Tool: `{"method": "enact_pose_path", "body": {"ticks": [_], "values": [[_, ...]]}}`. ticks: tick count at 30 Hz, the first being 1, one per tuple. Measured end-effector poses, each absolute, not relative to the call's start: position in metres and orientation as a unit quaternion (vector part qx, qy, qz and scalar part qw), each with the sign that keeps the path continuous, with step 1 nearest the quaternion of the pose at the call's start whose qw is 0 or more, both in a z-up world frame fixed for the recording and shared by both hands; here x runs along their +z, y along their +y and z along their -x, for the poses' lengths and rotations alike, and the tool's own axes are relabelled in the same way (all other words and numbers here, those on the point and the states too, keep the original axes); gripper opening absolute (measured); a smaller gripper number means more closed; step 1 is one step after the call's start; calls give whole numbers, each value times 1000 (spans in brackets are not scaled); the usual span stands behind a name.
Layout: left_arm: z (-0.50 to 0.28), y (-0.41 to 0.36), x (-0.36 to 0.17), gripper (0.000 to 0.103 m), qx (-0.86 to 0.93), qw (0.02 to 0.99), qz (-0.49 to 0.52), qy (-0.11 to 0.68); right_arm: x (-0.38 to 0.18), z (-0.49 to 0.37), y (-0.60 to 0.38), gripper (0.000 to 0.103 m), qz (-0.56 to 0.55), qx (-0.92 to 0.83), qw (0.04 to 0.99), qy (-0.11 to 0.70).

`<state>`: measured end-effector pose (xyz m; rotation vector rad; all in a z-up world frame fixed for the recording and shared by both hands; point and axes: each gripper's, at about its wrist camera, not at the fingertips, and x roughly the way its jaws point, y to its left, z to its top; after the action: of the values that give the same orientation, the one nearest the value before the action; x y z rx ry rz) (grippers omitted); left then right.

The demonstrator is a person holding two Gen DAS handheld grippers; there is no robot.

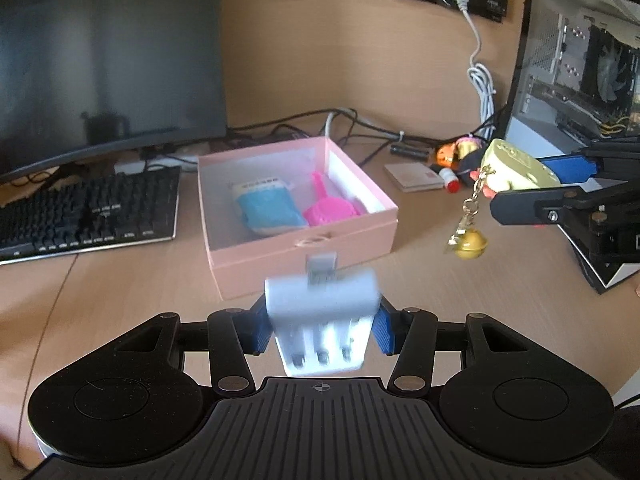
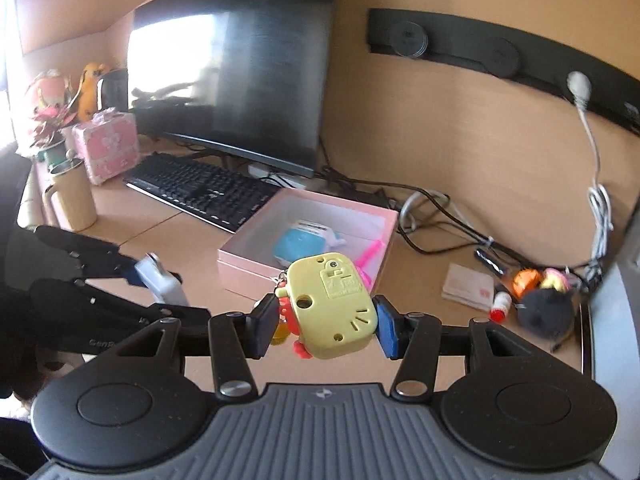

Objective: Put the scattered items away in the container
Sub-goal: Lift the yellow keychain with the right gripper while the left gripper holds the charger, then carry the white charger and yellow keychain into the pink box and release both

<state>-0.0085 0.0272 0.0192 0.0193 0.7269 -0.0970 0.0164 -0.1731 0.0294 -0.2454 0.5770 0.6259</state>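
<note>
My left gripper (image 1: 322, 330) is shut on a white charger plug (image 1: 322, 308), held in the air just in front of the open pink box (image 1: 304, 254). The box holds a blue-and-white item (image 1: 266, 206) and a pink scoop (image 1: 326, 208). My right gripper (image 2: 326, 326) is shut on a yellow toy keychain (image 2: 330, 306), held above the desk near the box (image 2: 240, 262); its chain and gold bell (image 1: 470, 244) hang down in the left wrist view. The left gripper with the plug (image 2: 160, 280) shows at the left of the right wrist view.
A black keyboard (image 1: 88, 210) and monitor (image 1: 108, 56) stand left of the box. Right of it lie a small pink booklet (image 1: 414, 176), a red-capped stick (image 2: 500, 306), a black plush (image 2: 544, 312), small toys and cables. A PC case (image 1: 576, 64) stands at far right.
</note>
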Motion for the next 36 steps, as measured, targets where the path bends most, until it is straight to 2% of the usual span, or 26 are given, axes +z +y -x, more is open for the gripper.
{"method": "enact_pose_path", "body": {"ticks": [12,17,19,30,36], "values": [[-1,40,2,54,-80,924,-11,375,27,-24,-169,50,114,277,907,297],[3,30,-21,81,-141,906,-30,398,13,-28,-182,50,109,248,905,328],[-3,20,-33,96,-146,899,-42,412,7,-27,-187,50,105,239,903,341],[-33,-20,-77,99,-124,899,-34,418,-9,-17,-217,50,93,206,902,367],[-32,-34,-88,101,-97,908,-108,393,-16,-13,-223,50,86,208,900,372]]}}
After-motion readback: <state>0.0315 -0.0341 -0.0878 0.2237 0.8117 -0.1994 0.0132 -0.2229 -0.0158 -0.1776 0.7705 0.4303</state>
